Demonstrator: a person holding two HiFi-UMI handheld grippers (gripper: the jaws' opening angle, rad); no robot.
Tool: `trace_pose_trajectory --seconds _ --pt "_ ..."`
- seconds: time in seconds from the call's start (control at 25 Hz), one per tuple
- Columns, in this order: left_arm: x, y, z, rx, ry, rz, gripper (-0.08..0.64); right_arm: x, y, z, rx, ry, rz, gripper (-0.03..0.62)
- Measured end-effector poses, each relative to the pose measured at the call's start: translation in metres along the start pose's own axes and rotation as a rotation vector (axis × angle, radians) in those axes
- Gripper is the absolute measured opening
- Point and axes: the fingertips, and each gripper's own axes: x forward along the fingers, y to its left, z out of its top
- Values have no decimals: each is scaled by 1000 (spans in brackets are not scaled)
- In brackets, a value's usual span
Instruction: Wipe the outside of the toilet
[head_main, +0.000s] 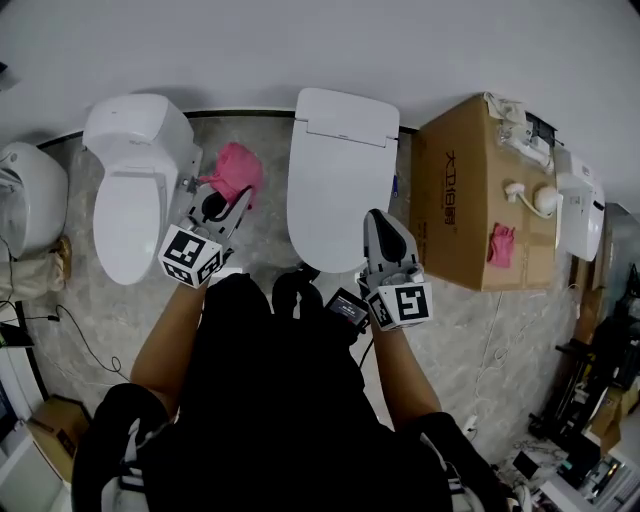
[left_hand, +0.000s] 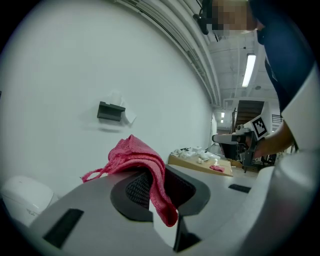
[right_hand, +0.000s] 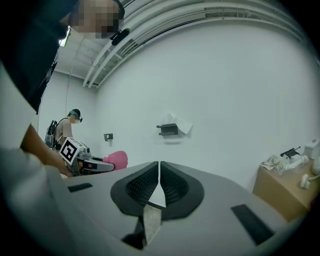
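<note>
A pink cloth (head_main: 236, 170) is pinched in my left gripper (head_main: 222, 197), held up in the gap between two white toilets. In the left gripper view the cloth (left_hand: 145, 167) hangs folded between the closed jaws. The left toilet (head_main: 130, 185) has a rounded lid. The middle toilet (head_main: 340, 175) has a flat closed lid. My right gripper (head_main: 381, 226) hovers over the front right of the middle toilet, shut with nothing in it; in the right gripper view its pads (right_hand: 150, 182) touch. Both grippers point at the white wall.
A cardboard box (head_main: 470, 165) stands right of the middle toilet, with white parts and a second pink cloth (head_main: 500, 243) on top. Another white fixture (head_main: 30, 195) sits far left. A black holder (right_hand: 169, 129) hangs on the wall. Cables lie on the floor.
</note>
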Motion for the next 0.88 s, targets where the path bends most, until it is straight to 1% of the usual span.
trace_pose_trajectory --seconds 0.08,0.16,0.24,0.32,0.44,0.52,0.64,0.76,0.88 --pt "17 16 -2 4 10 16 67 23 -9 -4 -11 17 20 37" --pt "35 35 -11 7 20 24 67 46 -17 -10 -4 36 17 37" --pt "57 59 -23 13 31 13 67 73 -23 -19 22 43 -6 37" --pt "82 83 -39 18 43 -17 67 101 -24 -28 37 50 -32 37" --pt "118 115 -68 20 67 -73 67 141 -24 -46 20 86 -64 37" --pt "141 135 -90 19 97 -111 67 164 -28 -62 17 121 -102 37" --pt "176 163 -127 38 149 -166 67 201 -33 -92 56 149 -165 37" --pt "206 188 -164 47 175 -180 67 238 -40 -123 95 165 -198 37" --pt "233 207 -200 50 189 -174 67 273 -44 -156 137 177 -189 37"
